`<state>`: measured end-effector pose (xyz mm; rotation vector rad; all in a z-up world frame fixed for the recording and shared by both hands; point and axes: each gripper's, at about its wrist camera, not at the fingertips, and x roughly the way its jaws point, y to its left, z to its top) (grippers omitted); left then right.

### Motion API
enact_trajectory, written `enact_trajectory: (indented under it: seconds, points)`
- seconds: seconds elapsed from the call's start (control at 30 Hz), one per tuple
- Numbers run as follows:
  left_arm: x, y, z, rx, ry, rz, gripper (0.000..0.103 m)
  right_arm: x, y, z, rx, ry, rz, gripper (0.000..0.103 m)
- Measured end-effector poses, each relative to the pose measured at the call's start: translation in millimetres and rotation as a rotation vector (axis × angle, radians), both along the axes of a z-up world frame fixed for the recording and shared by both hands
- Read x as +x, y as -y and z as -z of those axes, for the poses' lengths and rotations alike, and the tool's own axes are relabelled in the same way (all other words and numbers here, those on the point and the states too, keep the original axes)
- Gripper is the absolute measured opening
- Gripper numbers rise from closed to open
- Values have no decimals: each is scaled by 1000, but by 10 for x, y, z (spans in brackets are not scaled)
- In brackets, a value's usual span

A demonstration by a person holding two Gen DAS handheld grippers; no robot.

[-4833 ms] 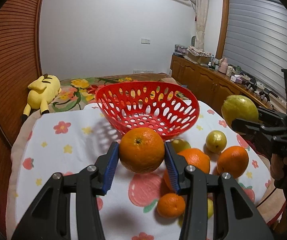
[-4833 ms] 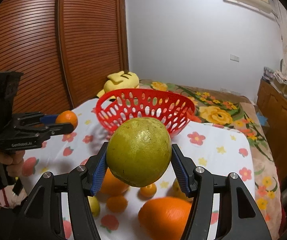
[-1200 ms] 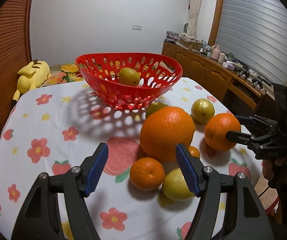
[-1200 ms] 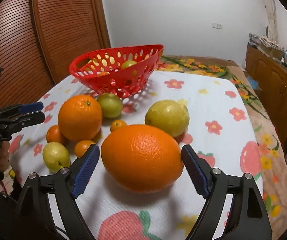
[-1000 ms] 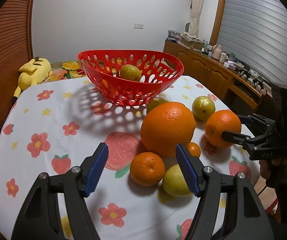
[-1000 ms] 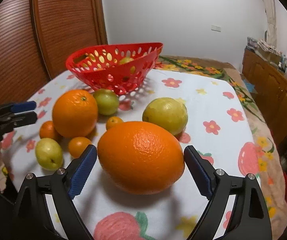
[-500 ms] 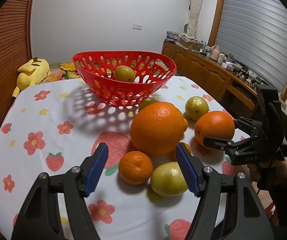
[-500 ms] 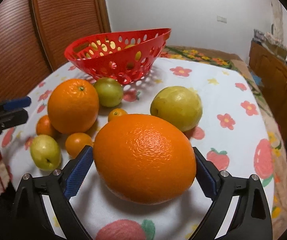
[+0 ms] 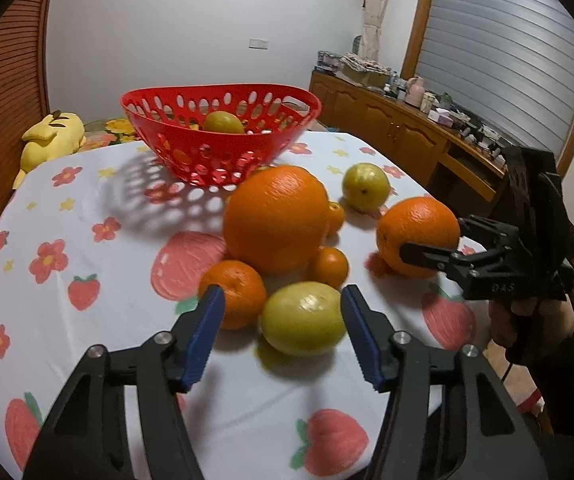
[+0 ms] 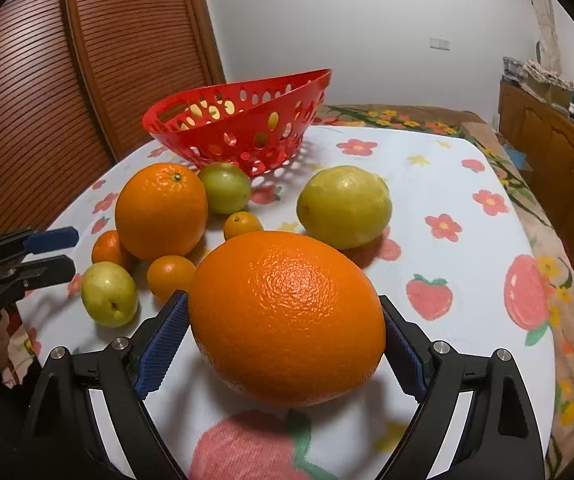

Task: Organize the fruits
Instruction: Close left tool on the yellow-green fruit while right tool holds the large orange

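On the flower-printed white tablecloth [image 9: 87, 216] stood a perforated red plastic basket [image 9: 223, 148]. The right gripper [image 10: 283, 344] clamped a big orange [image 10: 287, 320]. The left gripper's [image 9: 279, 336] jaws, just closing, stood apart around a yellow-green round fruit [image 9: 303, 318].

A red perforated basket [image 9: 223, 136] is showing a yellow-green fruit [image 9: 223, 123] inside. Beside the basket, the white tablecloth [image 9: 99, 280] is displaying red flowers, yellow stars and pink strawberries. In front of the basket, bright orange oranges [image 9: 275, 220] are sitting among pale green fruits [image 9: 303, 318]. Behind the basket, a yellow plush toy [image 9: 51, 138] is lying.
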<state>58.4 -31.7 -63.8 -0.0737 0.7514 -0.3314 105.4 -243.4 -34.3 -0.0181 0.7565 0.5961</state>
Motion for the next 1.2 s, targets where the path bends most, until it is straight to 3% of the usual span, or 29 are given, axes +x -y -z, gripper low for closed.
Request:
enact_trajectory:
  seconds: [0.43, 0.67, 0.93, 1.03, 1.2]
  points:
    - [-23, 131, 112, 16, -47, 30, 54, 24, 55, 39, 36, 10, 13, 92]
    - [54, 149, 229, 19, -97, 18, 60, -1, 24, 36, 11, 30, 14, 92]
    - [78, 243, 249, 50, -96, 37, 66, -18, 7, 39, 3, 36, 14, 93]
    - [80, 277, 249, 68, -89, 38, 65, -17, 2, 41, 5, 35, 15, 93]
    - [73, 271, 250, 97, -72, 24, 54, -16, 2, 42, 4, 36, 15, 93]
